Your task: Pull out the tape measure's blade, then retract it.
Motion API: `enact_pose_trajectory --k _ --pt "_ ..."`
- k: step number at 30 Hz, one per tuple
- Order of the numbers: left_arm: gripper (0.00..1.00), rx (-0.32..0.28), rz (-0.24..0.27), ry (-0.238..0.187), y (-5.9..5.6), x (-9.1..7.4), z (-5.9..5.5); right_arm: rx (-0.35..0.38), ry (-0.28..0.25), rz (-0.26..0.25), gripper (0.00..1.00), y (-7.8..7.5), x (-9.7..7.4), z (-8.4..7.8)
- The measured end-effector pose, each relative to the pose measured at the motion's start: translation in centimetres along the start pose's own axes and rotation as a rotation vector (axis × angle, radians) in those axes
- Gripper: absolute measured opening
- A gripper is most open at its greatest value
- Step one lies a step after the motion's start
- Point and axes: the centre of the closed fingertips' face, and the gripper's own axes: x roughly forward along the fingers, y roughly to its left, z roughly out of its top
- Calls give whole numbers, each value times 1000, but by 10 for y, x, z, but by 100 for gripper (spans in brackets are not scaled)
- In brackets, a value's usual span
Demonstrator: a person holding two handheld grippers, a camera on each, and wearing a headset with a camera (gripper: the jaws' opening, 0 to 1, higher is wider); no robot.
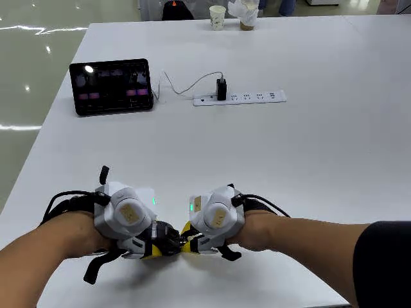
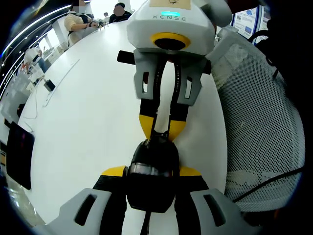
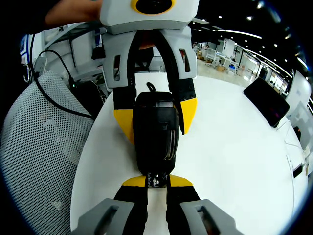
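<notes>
A black tape measure [image 1: 168,239] hangs just above the white table [image 1: 289,160] near its front edge, between the two grippers, which face each other. My left gripper [image 1: 154,248] is shut on the case; its yellow-tipped jaws clamp the case's sides [image 2: 151,166]. My right gripper [image 1: 187,244] meets it from the opposite side and is shut on the blade's end hook [image 3: 156,179] at the case mouth. Almost no blade shows between hook and case [image 3: 155,137]. The right gripper [image 2: 161,128] and the left gripper [image 3: 156,117] each appear in the other's view.
A dark tablet [image 1: 112,85] lies at the back left, a white power strip [image 1: 239,97] with a black charger and cable beside it. Paper cups [image 1: 218,17] stand at the far edge. A mesh chair [image 2: 259,122] sits off the table's front edge.
</notes>
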Motion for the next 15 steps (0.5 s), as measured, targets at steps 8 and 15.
enact_pose_trajectory --k 8,15 --pt "31 1 -1 -7 -1 0 0 -14 1 0 10 1 -2 -2" --pt "31 6 -2 -6 -1 -1 0 7 0 1 10 2 -4 -4"
